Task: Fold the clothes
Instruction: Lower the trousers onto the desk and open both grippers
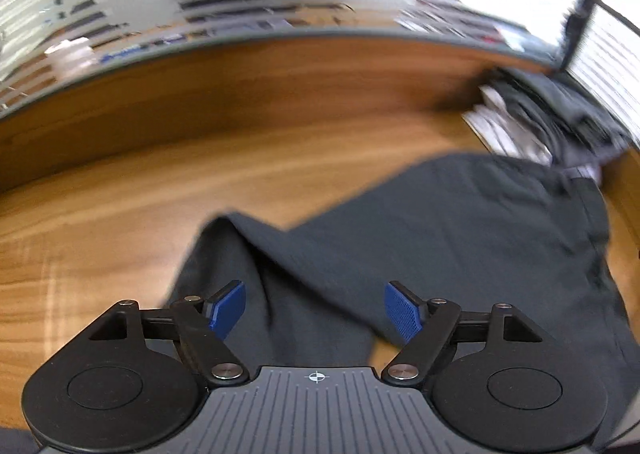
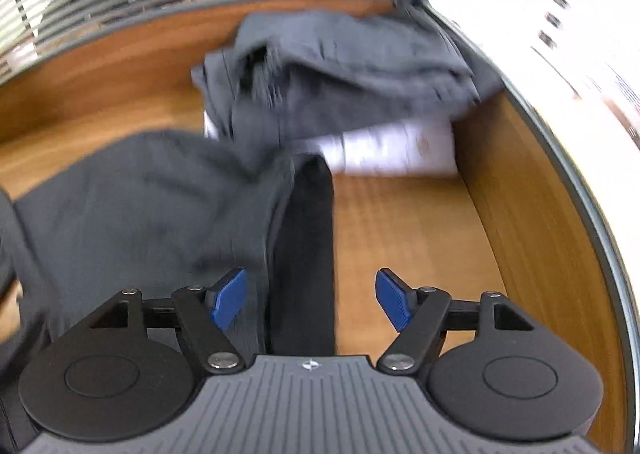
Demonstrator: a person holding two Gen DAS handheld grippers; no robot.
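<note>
A dark grey garment lies spread on the wooden table, running from the lower middle toward the right in the left wrist view. My left gripper hovers open above a narrow leg-like end of it, blue pads apart, nothing between them. In the right wrist view the same dark garment fills the left half, with a darker black band along its right edge. My right gripper is open over that edge, holding nothing.
A pile of grey and white folded clothes sits at the far right corner of the table, also seen as a pile in the left wrist view. Raised wooden rim borders the right side. Both views are motion-blurred.
</note>
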